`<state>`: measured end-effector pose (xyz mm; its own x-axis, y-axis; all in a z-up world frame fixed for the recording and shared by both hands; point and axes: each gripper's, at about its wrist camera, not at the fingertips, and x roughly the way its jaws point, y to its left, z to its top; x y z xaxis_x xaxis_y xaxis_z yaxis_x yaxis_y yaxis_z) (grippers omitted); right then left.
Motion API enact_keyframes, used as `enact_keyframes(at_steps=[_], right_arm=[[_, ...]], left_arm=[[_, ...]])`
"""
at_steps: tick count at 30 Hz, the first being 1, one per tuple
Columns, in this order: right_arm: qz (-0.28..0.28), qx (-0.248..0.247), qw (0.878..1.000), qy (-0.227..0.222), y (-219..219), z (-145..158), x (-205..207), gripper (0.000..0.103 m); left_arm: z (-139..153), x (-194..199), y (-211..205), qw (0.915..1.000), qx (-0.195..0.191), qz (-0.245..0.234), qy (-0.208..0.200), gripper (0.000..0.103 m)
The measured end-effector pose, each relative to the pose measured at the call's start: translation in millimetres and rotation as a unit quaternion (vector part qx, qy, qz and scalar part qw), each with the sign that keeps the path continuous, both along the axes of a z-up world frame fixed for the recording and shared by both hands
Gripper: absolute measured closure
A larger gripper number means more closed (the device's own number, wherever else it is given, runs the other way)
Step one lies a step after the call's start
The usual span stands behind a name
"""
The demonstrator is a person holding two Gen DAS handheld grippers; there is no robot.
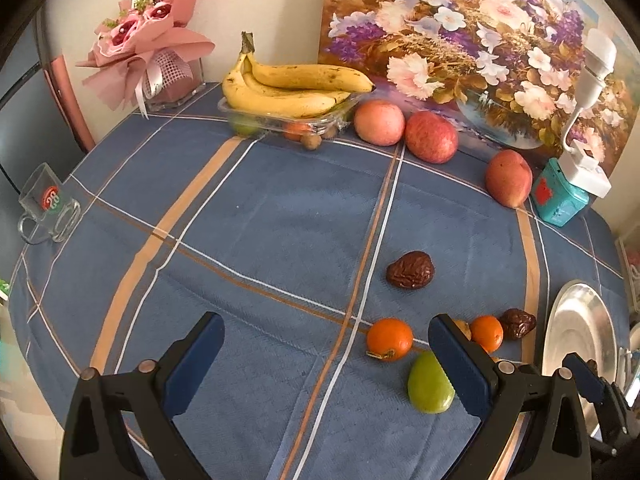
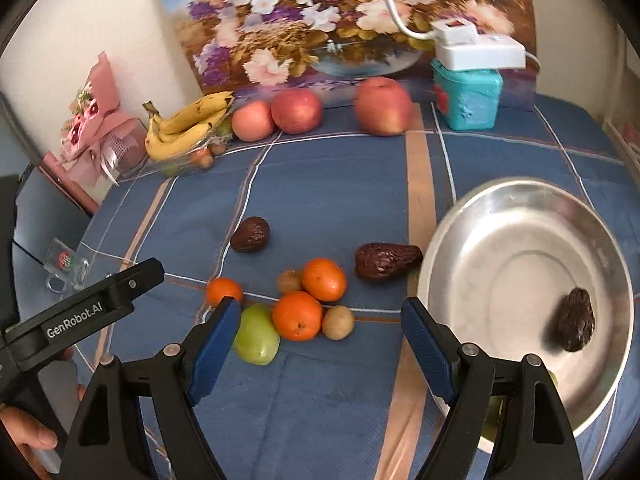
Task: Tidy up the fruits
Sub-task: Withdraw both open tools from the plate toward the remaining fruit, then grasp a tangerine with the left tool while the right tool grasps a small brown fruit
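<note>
Since both my left gripper and right gripper hang spread and empty, I'd take the wrinkled date just left of the steel plate across its soft, light, squashable middle.

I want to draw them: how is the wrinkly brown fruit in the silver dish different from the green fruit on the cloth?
The brown fruit is dark, wrinkled and pointed; the green fruit is pale, smooth and rounded. The brown fruit lies inside the silver dish; the green fruit lies on the blue cloth, beside an orange. Both are small.
</note>
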<state>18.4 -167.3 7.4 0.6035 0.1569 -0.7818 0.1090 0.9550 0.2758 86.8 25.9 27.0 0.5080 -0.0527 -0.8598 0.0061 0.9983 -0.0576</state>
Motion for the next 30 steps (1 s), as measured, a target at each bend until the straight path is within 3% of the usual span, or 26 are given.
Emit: enact_keyframes(at_steps=[4, 18, 20, 24, 26, 30], right_arm=[[0.009, -0.031, 0.999, -0.01, 11, 1, 2, 0.02], [0.006, 0.008, 1.0, 0.014, -3, -12, 6, 0.022], [0.001, 0.01, 1.0, 0.017, -5, -15, 6, 0.03], [-0.006, 0.012, 1.0, 0.02, -9, -18, 6, 0.046], [-0.003, 0.021, 1.0, 0.021, -10, -21, 7, 0.055], [0.0, 0.026, 0.999, 0.031, -10, -25, 10, 0.061]], left_arm=[[-4, 3, 0, 1.0, -0.003, 0.003, 0.002, 0.0], [-29, 12, -6, 0.9985, -0.04, -0.005, 0.036, 0.0], [-33, 13, -7, 0.9982, -0.04, -0.004, 0.045, 0.001], [-41, 17, -9, 0.9955, -0.077, -0.007, 0.055, 0.004], [-47, 18, -13, 0.9946, -0.079, -0.013, 0.066, 0.013], [-60, 21, -17, 0.9926, -0.087, -0.017, 0.083, 0.019]])
